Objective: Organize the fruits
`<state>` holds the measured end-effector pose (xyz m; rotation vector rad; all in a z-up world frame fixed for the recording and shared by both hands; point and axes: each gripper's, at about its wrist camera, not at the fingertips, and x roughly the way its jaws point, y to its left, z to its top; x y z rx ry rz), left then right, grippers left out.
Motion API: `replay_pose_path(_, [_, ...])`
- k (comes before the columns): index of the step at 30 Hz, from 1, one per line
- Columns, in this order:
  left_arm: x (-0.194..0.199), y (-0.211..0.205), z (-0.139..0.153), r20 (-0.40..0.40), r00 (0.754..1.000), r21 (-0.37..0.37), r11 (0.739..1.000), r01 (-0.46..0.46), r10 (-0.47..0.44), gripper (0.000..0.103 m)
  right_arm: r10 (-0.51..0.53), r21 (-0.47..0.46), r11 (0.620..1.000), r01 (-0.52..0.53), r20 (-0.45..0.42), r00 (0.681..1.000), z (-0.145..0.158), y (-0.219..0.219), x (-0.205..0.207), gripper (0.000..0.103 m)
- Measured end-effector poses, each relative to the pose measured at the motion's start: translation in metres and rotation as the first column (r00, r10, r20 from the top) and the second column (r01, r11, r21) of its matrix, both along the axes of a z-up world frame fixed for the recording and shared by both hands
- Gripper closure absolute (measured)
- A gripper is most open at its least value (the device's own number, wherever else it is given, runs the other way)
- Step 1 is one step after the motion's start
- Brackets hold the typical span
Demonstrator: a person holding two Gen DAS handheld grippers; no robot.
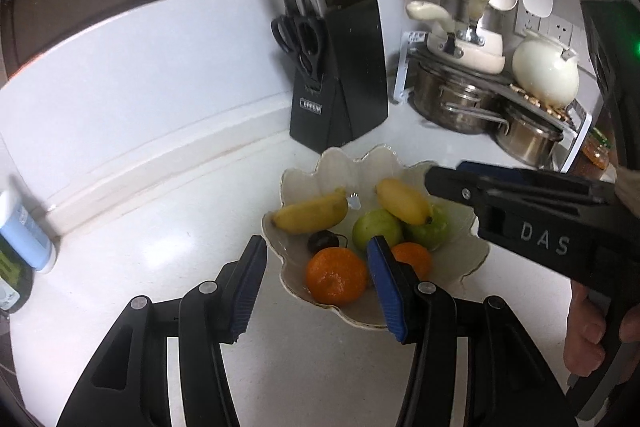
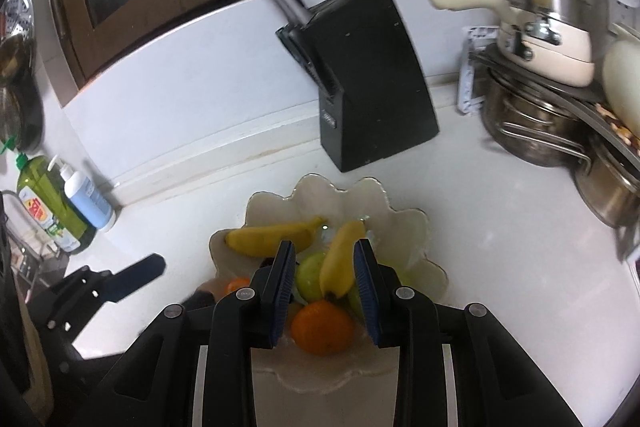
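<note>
My right gripper (image 2: 324, 291) hangs spread and empty over the scalloped bowl (image 2: 404, 227), the nearer banana (image 2: 340, 263) lying just ahead between its pads, long axis pointing away from me, while my left gripper (image 1: 316, 287), also spread, sits farther off.

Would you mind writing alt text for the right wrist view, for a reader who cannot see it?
The open right gripper hovers empty over a scalloped white bowl holding two bananas, green fruits and oranges on a white counter. A black knife block stands behind the bowl, steel pots sit right, and the left gripper shows at left.
</note>
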<state>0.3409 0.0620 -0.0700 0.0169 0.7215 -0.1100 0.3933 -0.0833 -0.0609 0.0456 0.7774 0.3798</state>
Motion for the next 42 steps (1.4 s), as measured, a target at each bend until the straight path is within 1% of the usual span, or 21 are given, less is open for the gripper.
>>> replay_pose_path(7, [-0.018, -0.003, 0.021, 0.052, 0.999, 0.011, 1.000, -0.001, 0.000, 0.051, -0.054, -0.006, 0.998, 0.055, 0.030, 0.998, 0.009, -0.013, -0.028, 0.071])
replay_pose_path(10, [-0.026, -0.004, 0.029, 0.074, 0.997, 0.019, 1.000, -0.002, 0.001, 0.049, -0.086, -0.014, 0.996, 0.086, 0.048, 0.995, 0.014, -0.020, -0.043, 0.071])
replay_pose_path(13, [-0.034, -0.007, 0.037, 0.100, 0.995, 0.023, 1.000, 0.014, -0.016, 0.048, -0.124, -0.019, 0.992, 0.126, 0.072, 0.990, 0.020, -0.028, -0.059, 0.056])
replay_pose_path(15, [-0.040, -0.008, 0.043, 0.119, 0.993, 0.019, 1.000, 0.024, -0.026, 0.045, -0.156, -0.024, 0.987, 0.158, 0.093, 0.983, 0.025, -0.032, -0.071, 0.053])
replay_pose_path(17, [-0.044, -0.010, 0.048, 0.137, 0.990, 0.019, 0.999, 0.034, -0.036, 0.045, -0.185, -0.030, 0.981, 0.189, 0.105, 0.977, 0.029, -0.036, -0.081, 0.046])
replay_pose_path(19, [-0.049, -0.012, 0.052, 0.155, 0.987, 0.021, 0.999, 0.042, -0.045, 0.044, -0.221, -0.035, 0.973, 0.228, 0.126, 0.967, 0.033, -0.041, -0.092, 0.042])
replay_pose_path(20, [-0.051, -0.013, 0.054, 0.162, 0.986, 0.022, 0.999, 0.047, -0.050, 0.044, -0.240, -0.039, 0.968, 0.247, 0.137, 0.961, 0.035, -0.043, -0.098, 0.041])
replay_pose_path(24, [-0.064, -0.019, 0.059, 0.191, 0.979, 0.023, 0.997, 0.069, -0.072, 0.040, -0.299, -0.053, 0.949, 0.312, 0.175, 0.938, 0.041, -0.050, -0.120, 0.040])
replay_pose_path(29, [-0.082, -0.027, 0.063, 0.208, 0.974, 0.024, 0.995, 0.092, -0.095, 0.039, -0.364, -0.061, 0.920, 0.386, 0.224, 0.904, 0.046, -0.060, -0.151, 0.039])
replay_pose_path(32, [-0.094, -0.032, 0.063, 0.211, 0.971, 0.016, 0.994, 0.110, -0.111, 0.036, -0.401, -0.062, 0.903, 0.425, 0.233, 0.886, 0.047, -0.068, -0.165, 0.033])
replay_pose_path(36, [-0.113, -0.039, 0.064, 0.220, 0.968, 0.008, 0.993, 0.122, -0.121, 0.032, -0.432, -0.061, 0.886, 0.460, 0.248, 0.867, 0.050, -0.078, -0.187, 0.030])
replay_pose_path(37, [-0.118, -0.040, 0.065, 0.222, 0.968, 0.002, 0.992, 0.123, -0.120, 0.031, -0.438, -0.063, 0.882, 0.467, 0.253, 0.863, 0.051, -0.080, -0.193, 0.027])
replay_pose_path(39, [-0.130, -0.043, 0.066, 0.228, 0.966, -0.007, 0.992, 0.125, -0.120, 0.026, -0.451, -0.064, 0.874, 0.482, 0.263, 0.853, 0.054, -0.084, -0.206, 0.024])
replay_pose_path(40, [-0.135, -0.045, 0.066, 0.231, 0.966, -0.008, 0.992, 0.122, -0.117, 0.026, -0.457, -0.064, 0.870, 0.489, 0.269, 0.848, 0.055, -0.085, -0.213, 0.022])
replay_pose_path(42, [-0.149, -0.047, 0.066, 0.238, 0.964, -0.007, 0.993, 0.121, -0.115, 0.021, -0.463, -0.066, 0.865, 0.498, 0.281, 0.841, 0.057, -0.089, -0.229, 0.021])
